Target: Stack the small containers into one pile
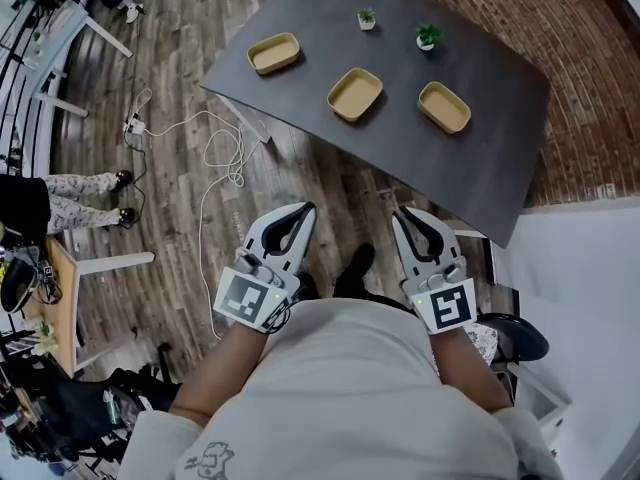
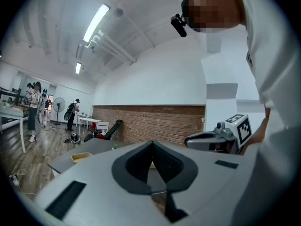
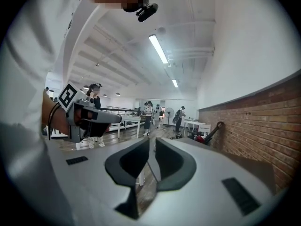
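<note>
Jaws of our left gripper (image 1: pixel 305 211) meet at the tips with nothing between them; those of our right gripper (image 1: pixel 402 213) stand slightly apart, also empty. We hold both close to the body, short of the bench's (image 1: pixel 500 148) near edge, likely readying a reach. Nothing is stacked yet: the left container (image 1: pixel 274 53) sits by the left corner, and the middle container (image 1: pixel 355 94) and right container (image 1: pixel 444 106) lie apart in a row. Two potted plants (image 1: pixel 428 37) stand toward the far edge, so we judge the near side open for reaching.
</note>
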